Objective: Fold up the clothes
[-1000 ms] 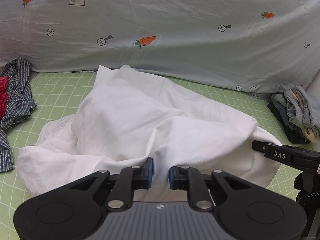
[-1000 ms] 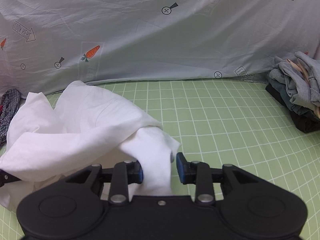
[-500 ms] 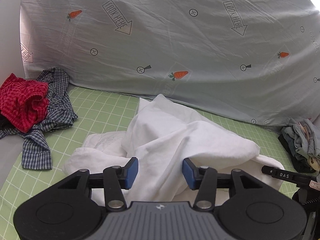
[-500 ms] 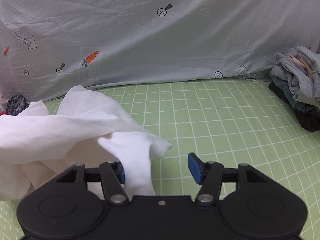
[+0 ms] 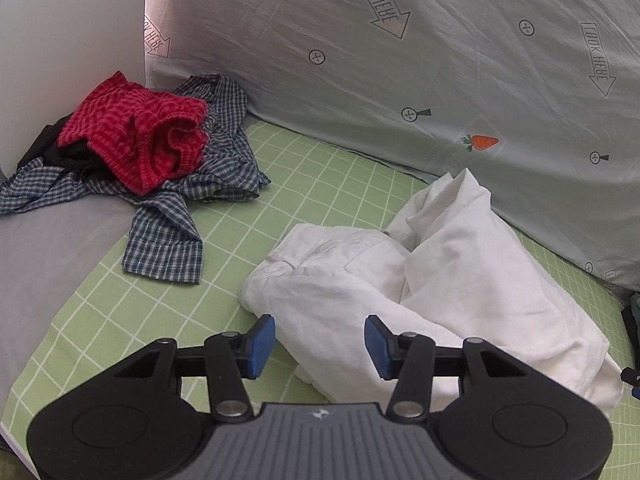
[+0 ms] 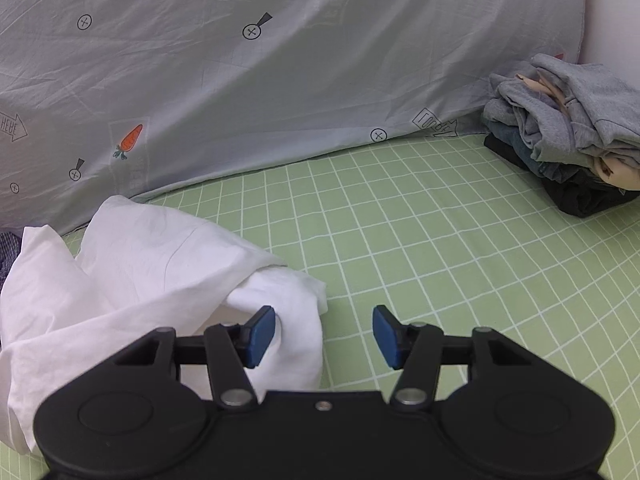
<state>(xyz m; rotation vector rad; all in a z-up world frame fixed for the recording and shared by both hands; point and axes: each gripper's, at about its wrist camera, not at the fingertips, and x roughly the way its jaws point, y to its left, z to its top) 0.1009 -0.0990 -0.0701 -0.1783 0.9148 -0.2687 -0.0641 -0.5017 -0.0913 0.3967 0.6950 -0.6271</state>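
Both tongs let go, jaws just opened. L tongs point(image 5: 319, 346) over white shirt point(image 5: 420, 280), runs ahead-right; R tongs point(image 6: 323, 336): shirt at its left pad.

One crumpled white garment point(image 5: 432, 280) on the green grid mat point(image 5: 320, 200); one red knit garment point(image 5: 136, 132); one blue plaid shirt point(image 5: 192, 200); one stack of folded clothes point(image 6: 568, 128); two carrots printed on the backdrop sheet point(image 5: 440, 60) in the left view
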